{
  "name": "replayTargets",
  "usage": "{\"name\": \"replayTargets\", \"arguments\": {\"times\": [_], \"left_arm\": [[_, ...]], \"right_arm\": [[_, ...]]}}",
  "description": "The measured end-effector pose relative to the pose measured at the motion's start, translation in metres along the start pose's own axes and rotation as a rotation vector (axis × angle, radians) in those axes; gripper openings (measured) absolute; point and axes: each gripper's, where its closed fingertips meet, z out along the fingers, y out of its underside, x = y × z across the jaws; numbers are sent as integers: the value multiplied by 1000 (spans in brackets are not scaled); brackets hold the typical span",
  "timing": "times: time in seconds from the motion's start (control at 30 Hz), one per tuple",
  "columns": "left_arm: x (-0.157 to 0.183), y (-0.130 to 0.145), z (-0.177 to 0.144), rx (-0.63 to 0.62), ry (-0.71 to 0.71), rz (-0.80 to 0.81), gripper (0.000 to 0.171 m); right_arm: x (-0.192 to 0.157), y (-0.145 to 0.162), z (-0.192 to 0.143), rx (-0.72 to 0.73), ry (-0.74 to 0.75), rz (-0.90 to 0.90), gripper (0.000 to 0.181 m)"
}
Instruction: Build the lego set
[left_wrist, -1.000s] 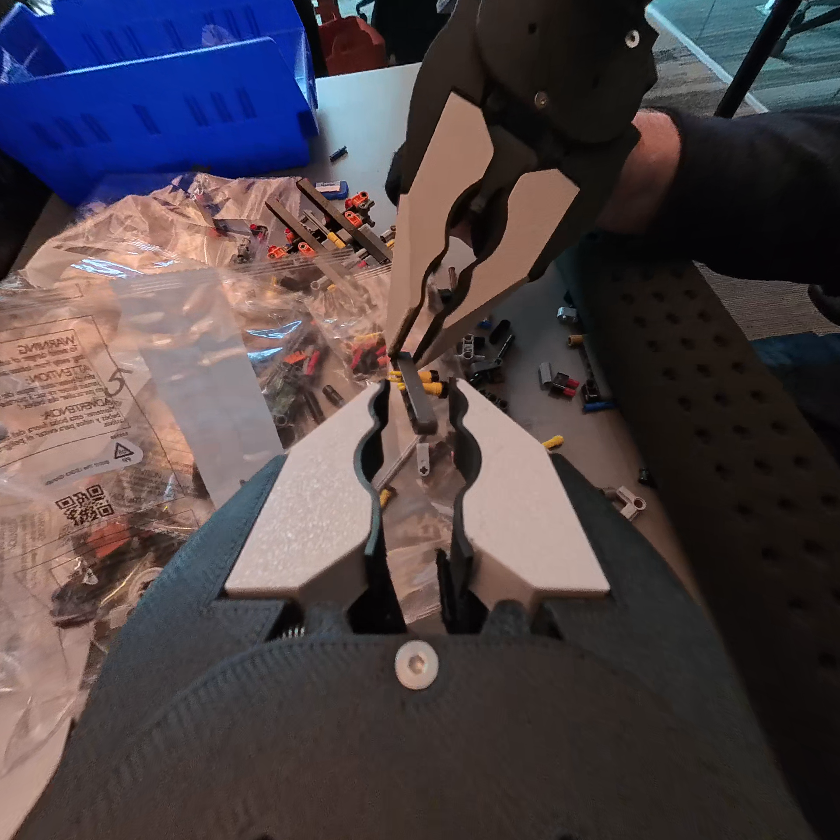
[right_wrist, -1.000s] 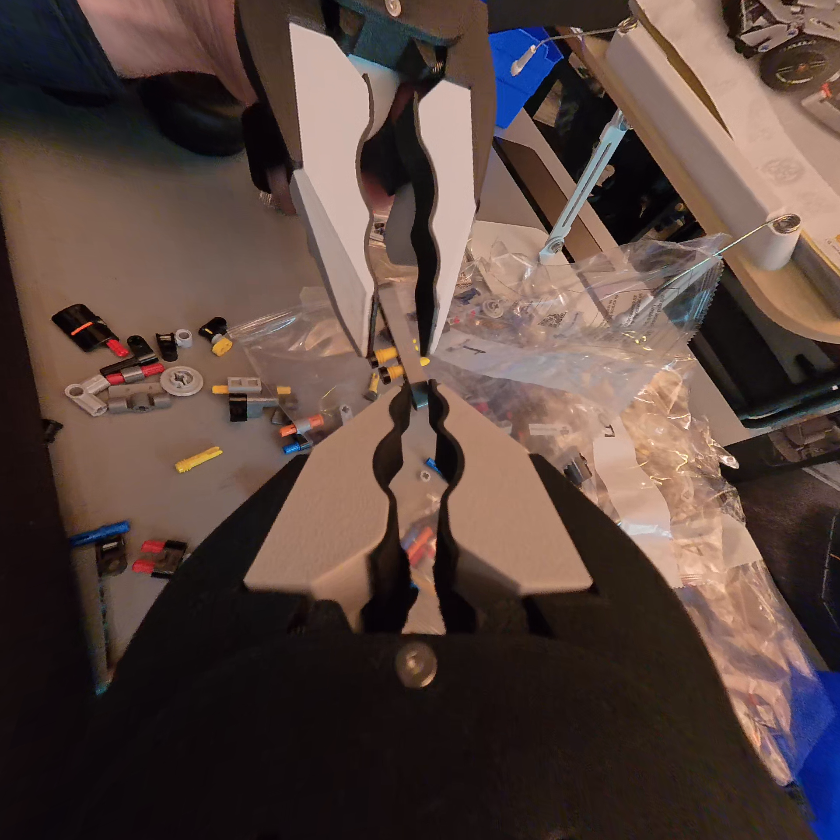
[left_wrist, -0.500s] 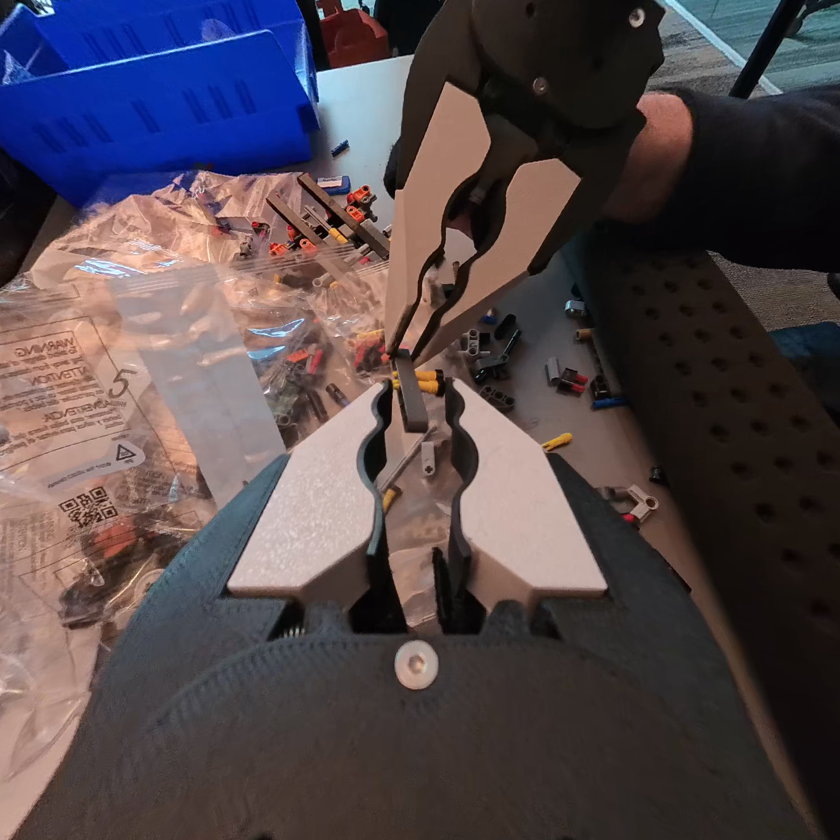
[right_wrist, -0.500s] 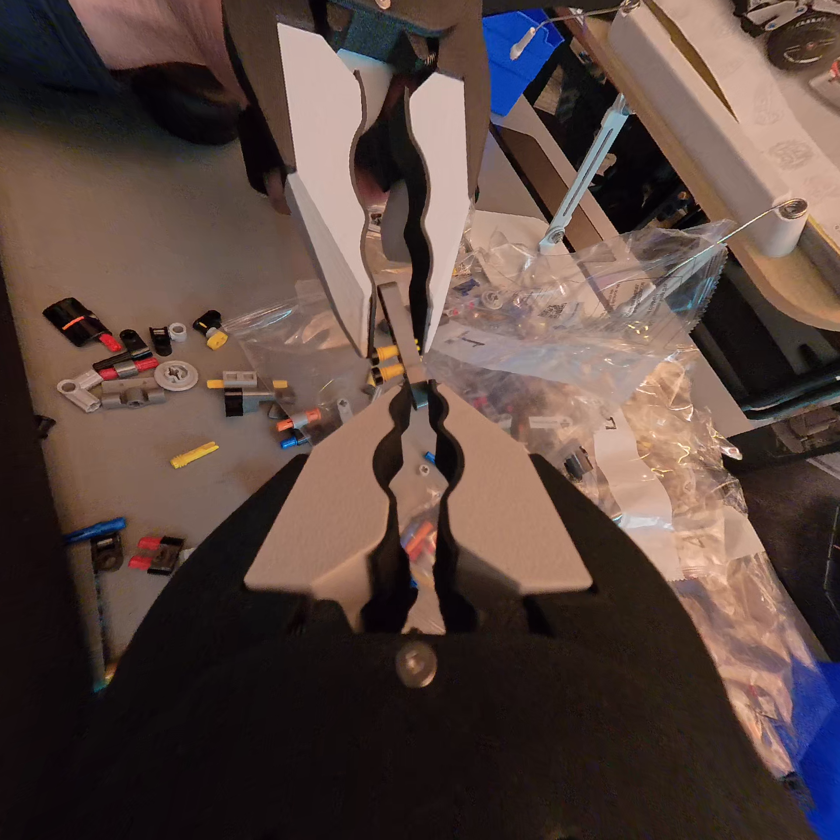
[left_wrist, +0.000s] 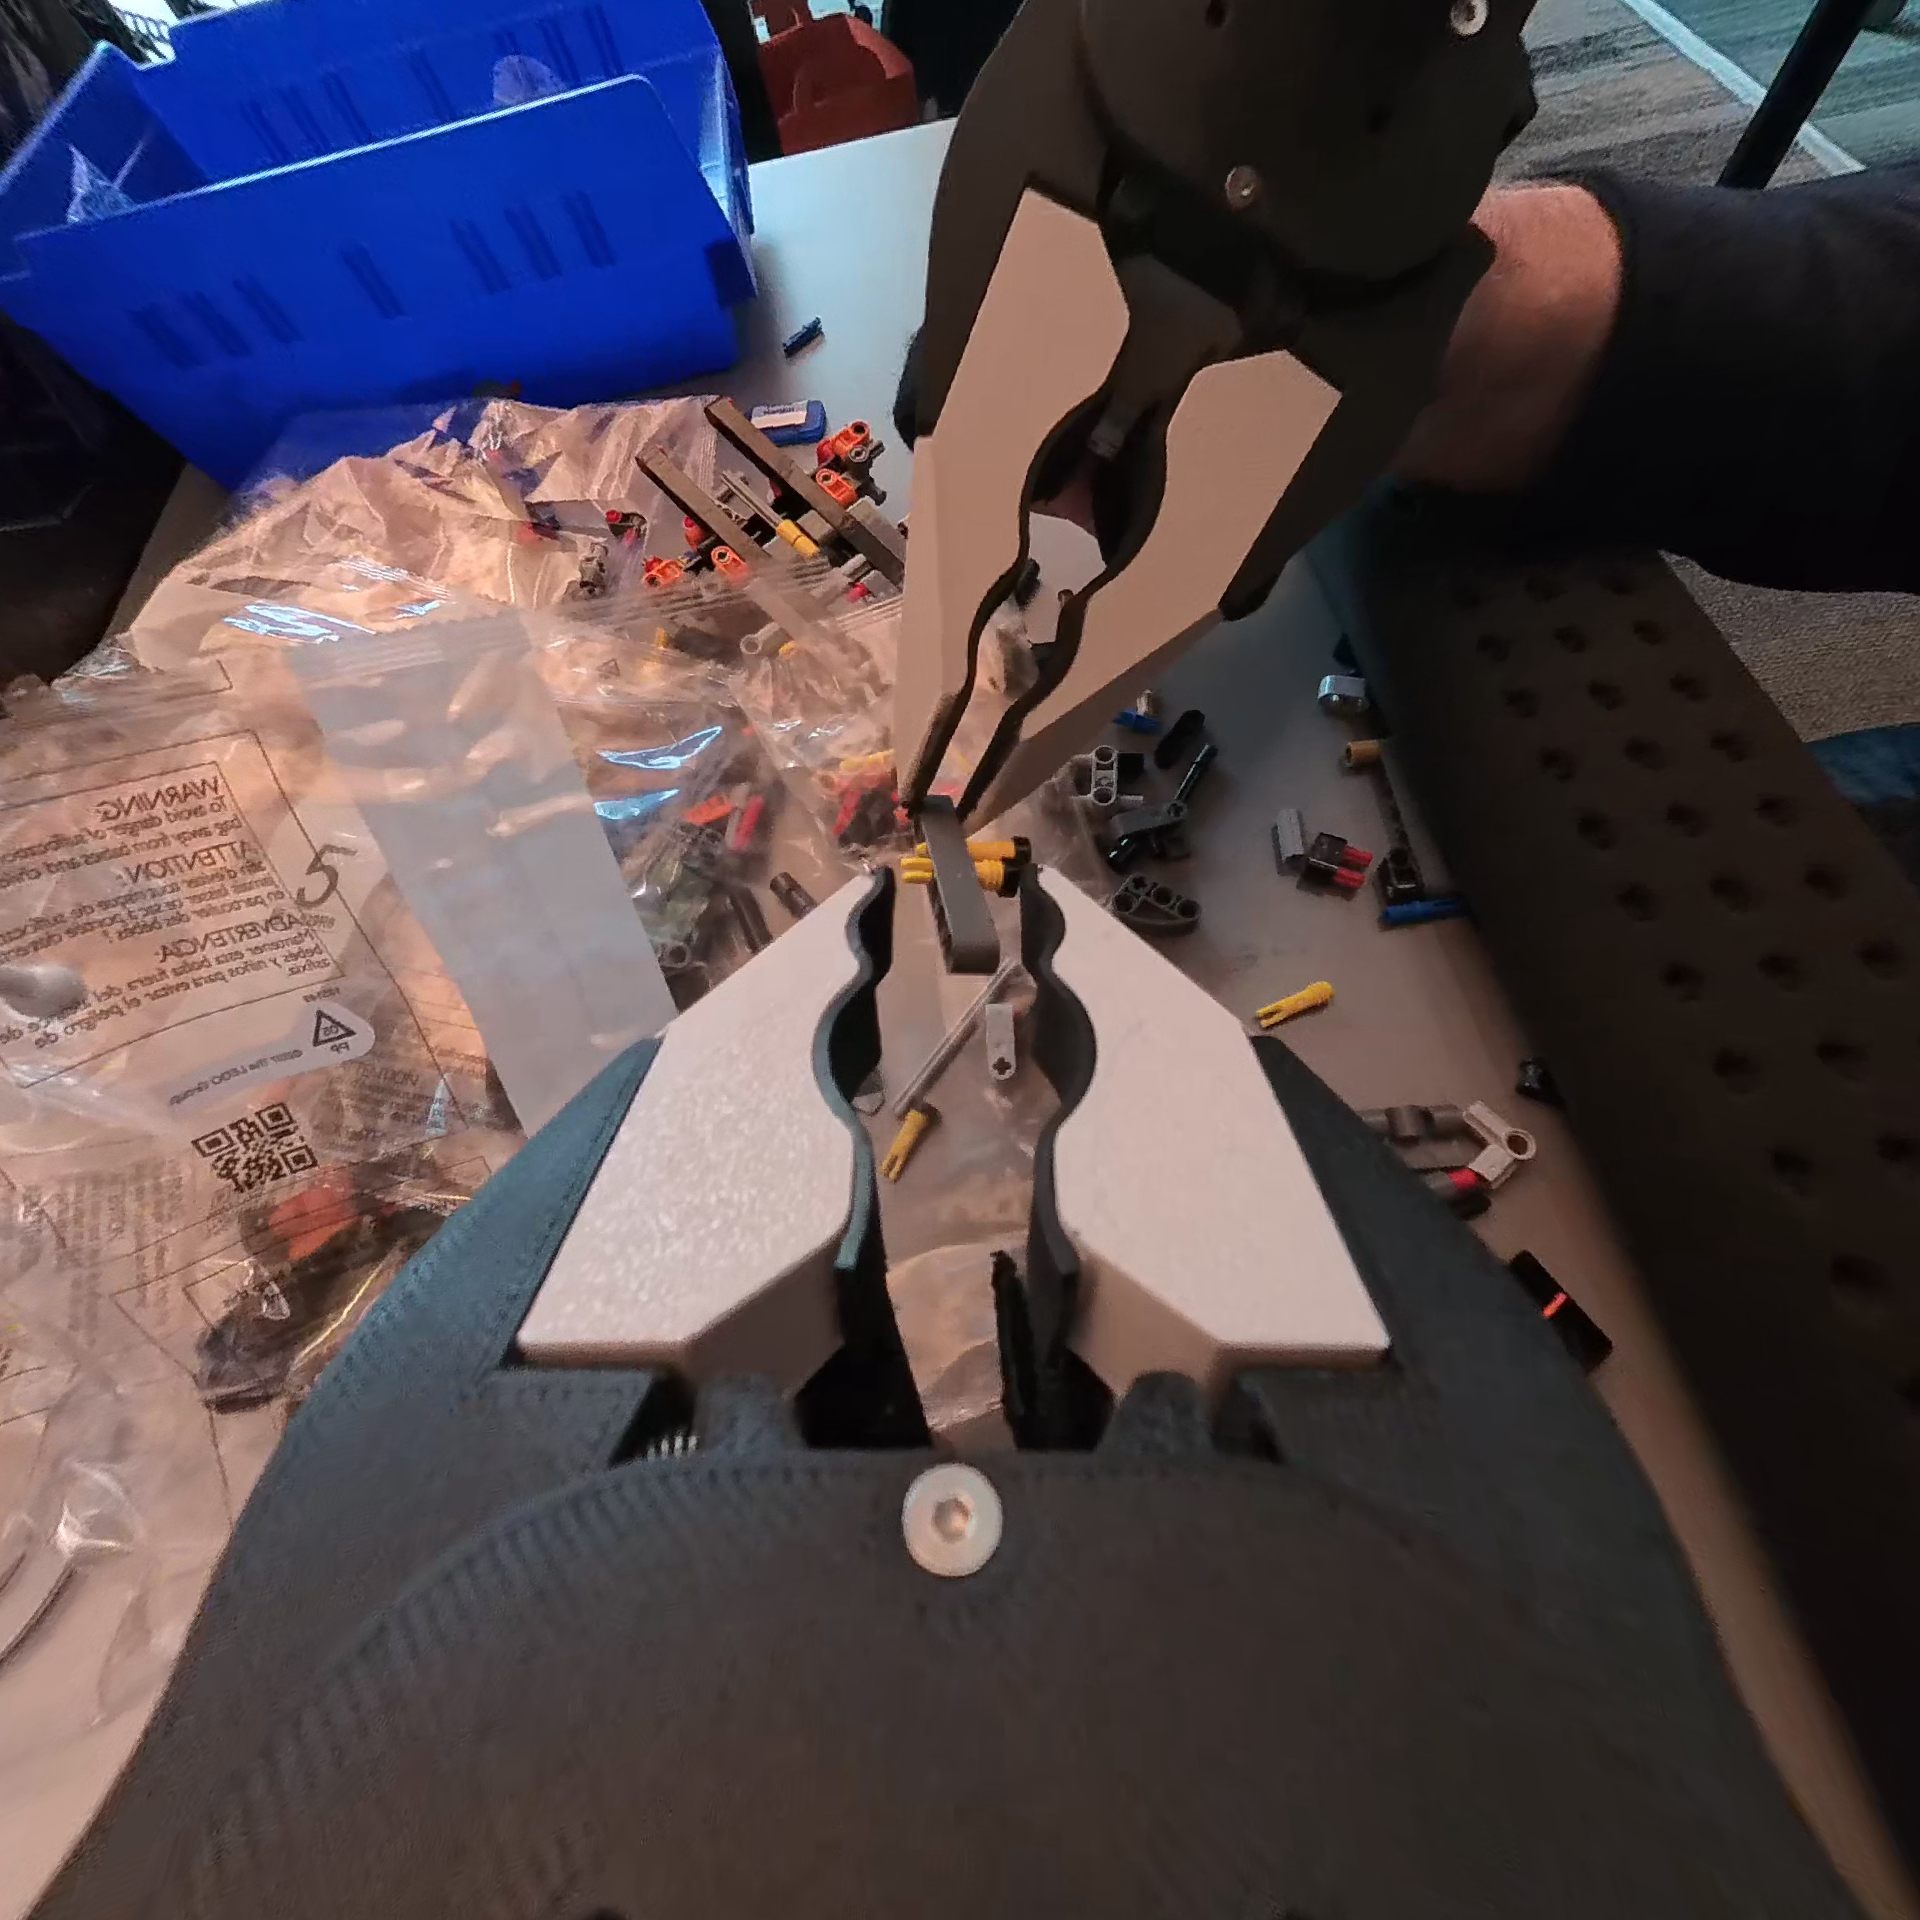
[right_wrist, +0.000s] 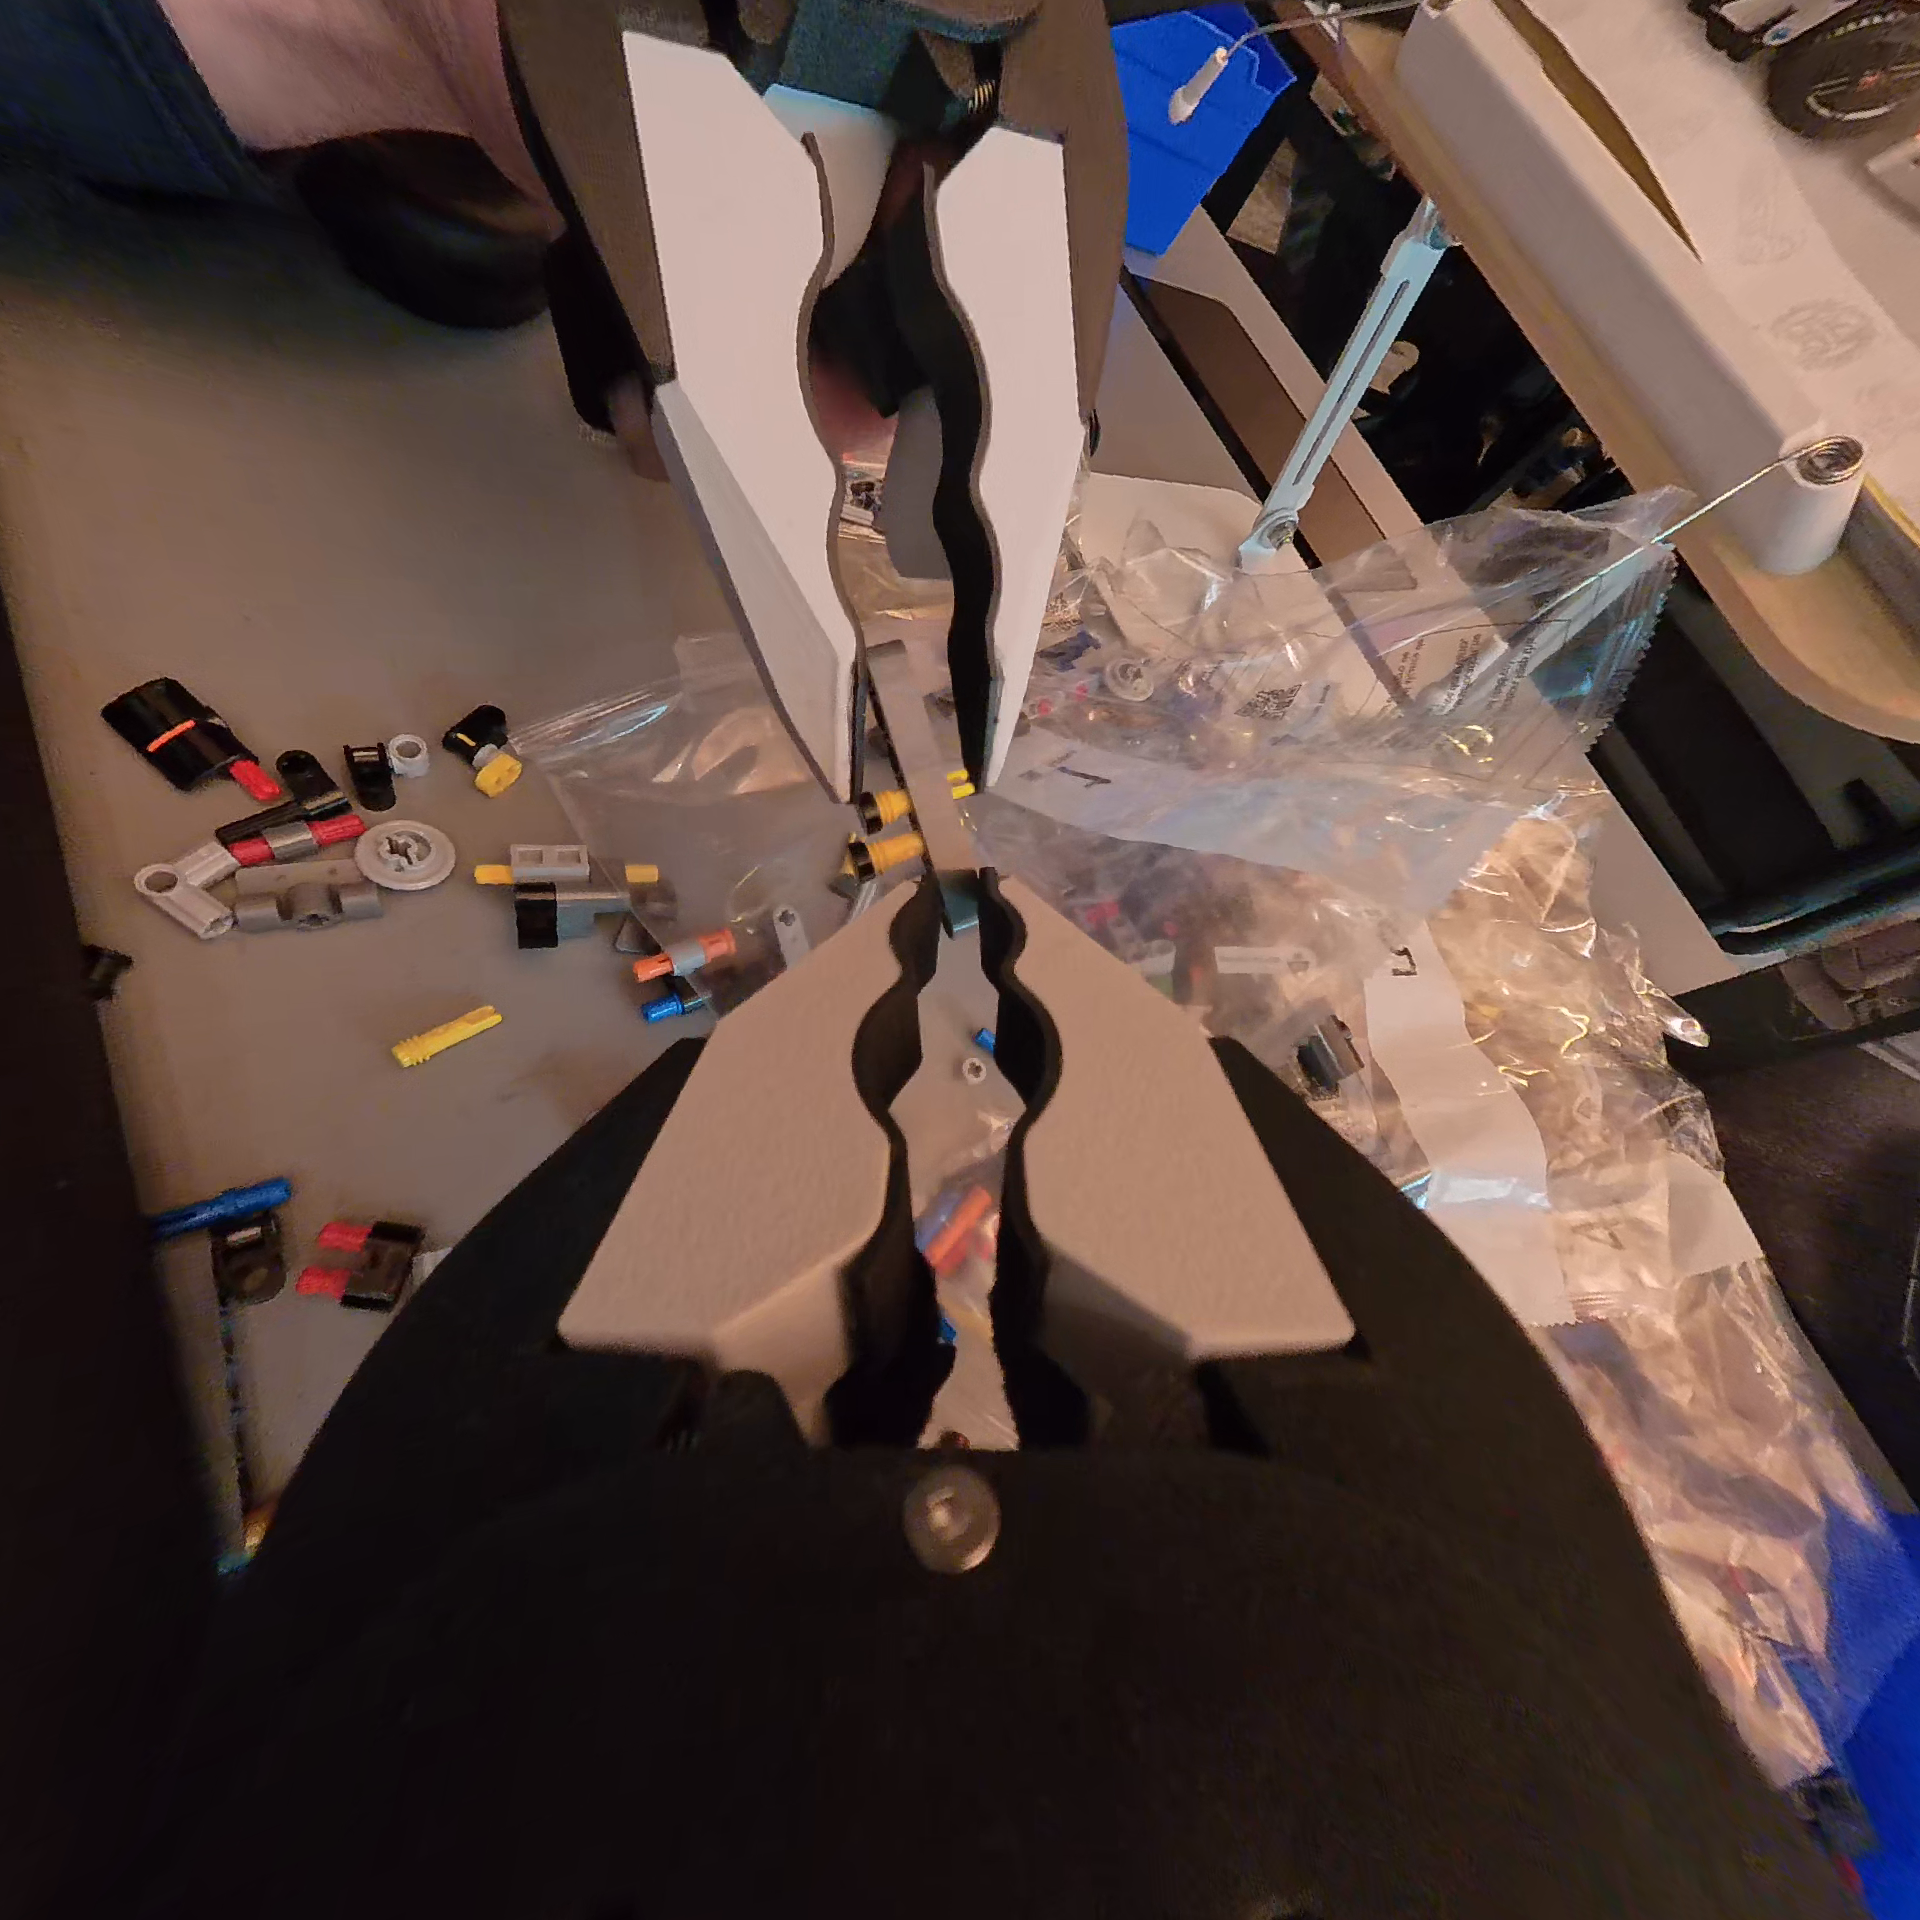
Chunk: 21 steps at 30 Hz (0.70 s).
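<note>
We see our right gripper (right_wrist: 951, 899) pinching the near end of a grey beam (right_wrist: 914, 748) w/ yellow pins (right_wrist: 891, 826). The left gripper (right_wrist: 914, 774) points at us from the far side, tips around the beam. Loose pieces (right_wrist: 312, 862) lie left, plastic bags (right_wrist: 1351, 727) right.

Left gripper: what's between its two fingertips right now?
Left wrist view: the dark grey beam with yellow pins, its far end pinched by the right gripper. The left gripper flanks it, seemingly without touching.
</note>
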Motion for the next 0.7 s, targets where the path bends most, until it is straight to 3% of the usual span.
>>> {"name": "replayTargets", "arguments": {"times": [0.5, 0.7], "left_arm": [[2, -1, -4, 0, -9, 43, 9], [1, -2, -3, 7, -12, 23, 16]], "right_arm": [[-1, 1, -1, 1, -12, 4, 4], [-1, 1, -1, 1, -9, 1, 4]]}}
